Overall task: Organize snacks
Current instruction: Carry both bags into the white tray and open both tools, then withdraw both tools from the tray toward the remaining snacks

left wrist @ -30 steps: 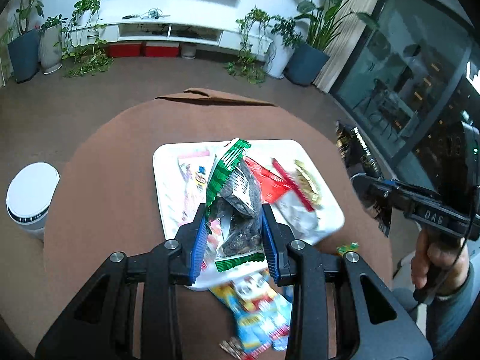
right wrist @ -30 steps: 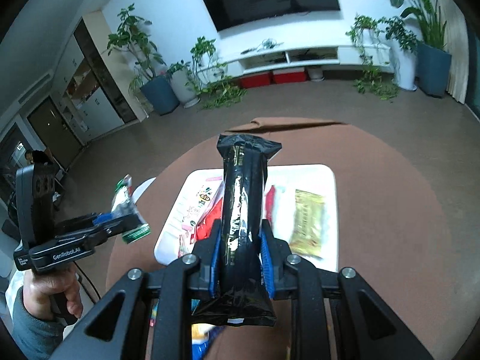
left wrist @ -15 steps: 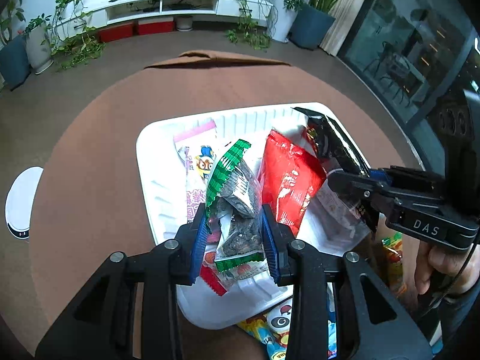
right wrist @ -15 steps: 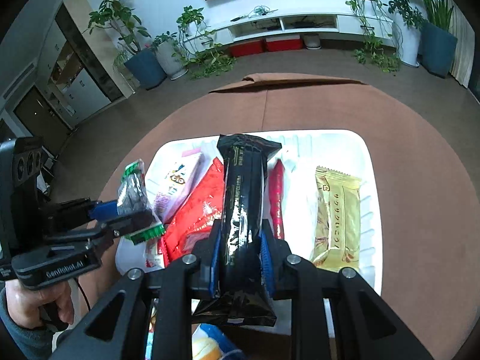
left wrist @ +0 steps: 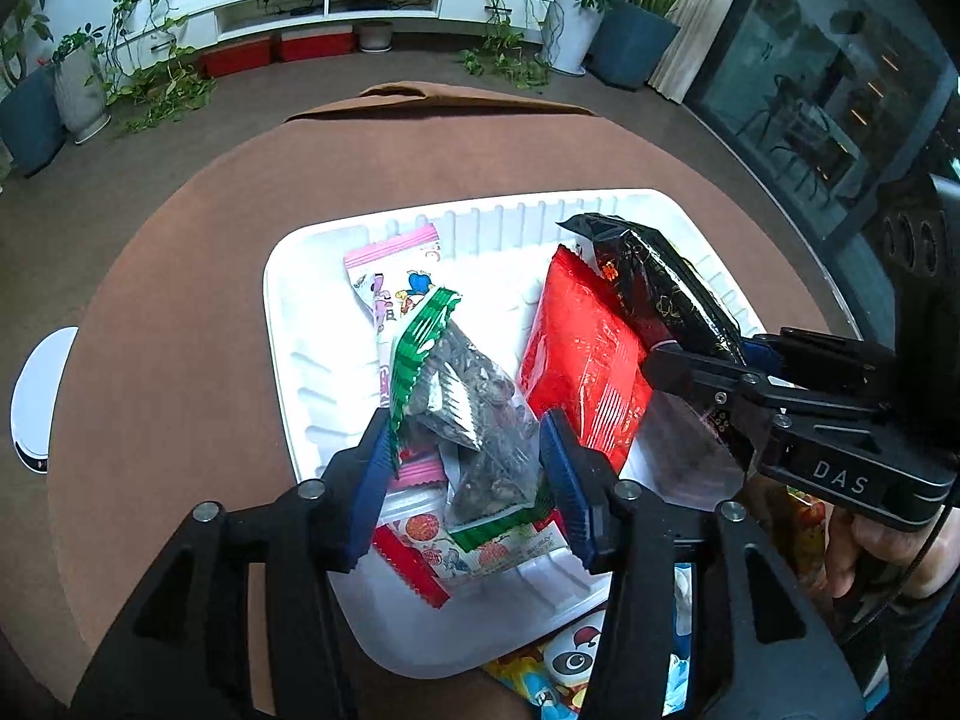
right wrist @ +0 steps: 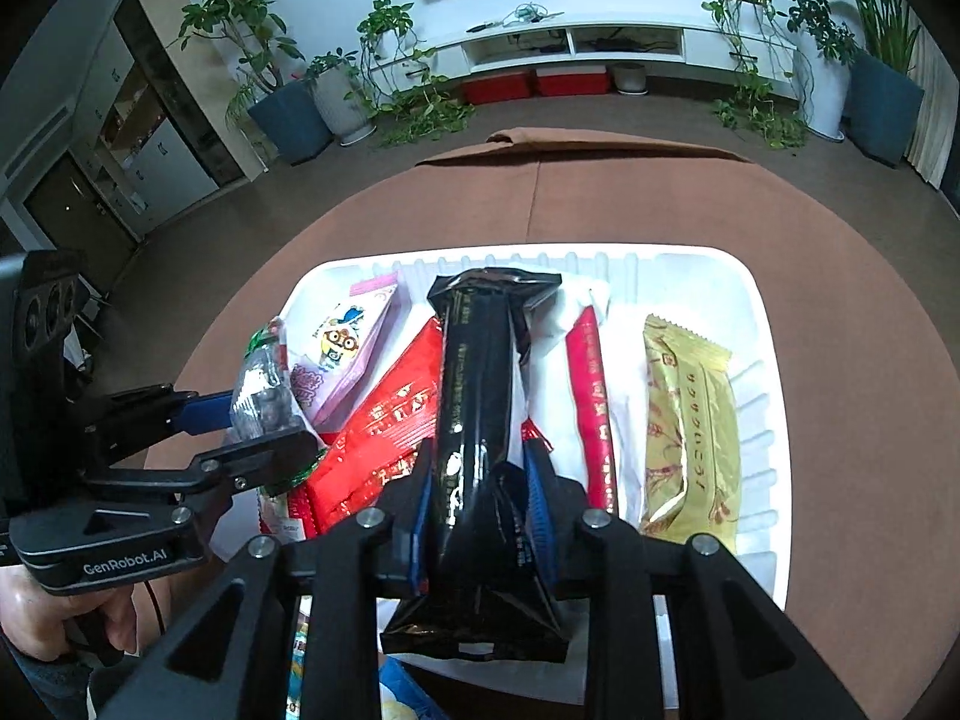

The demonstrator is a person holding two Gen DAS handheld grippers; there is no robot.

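Observation:
A white tray [left wrist: 312, 372] sits on the round brown table and holds several snack packets. My left gripper [left wrist: 465, 468] stands just over the tray's near left part with its jaws spread a little, loose around a clear green-edged packet [left wrist: 462, 396]. My right gripper [right wrist: 480, 498] is shut on a long black packet [right wrist: 480, 372] and holds it above the tray's middle [right wrist: 762, 396]. In the tray lie a red packet [left wrist: 582, 354], a pink cartoon packet [right wrist: 342, 354], a thin red stick [right wrist: 594, 408] and a gold packet [right wrist: 690, 426].
More cartoon snack packets [left wrist: 564, 666] lie on the table [left wrist: 180, 360] at the tray's near edge. A white round bin [left wrist: 36, 396] stands on the floor at the left. Plants and a TV shelf line the far wall.
Both grippers have moved forward and down over the tray with their packets. The left jaws have spread a little around the green-edged packet.

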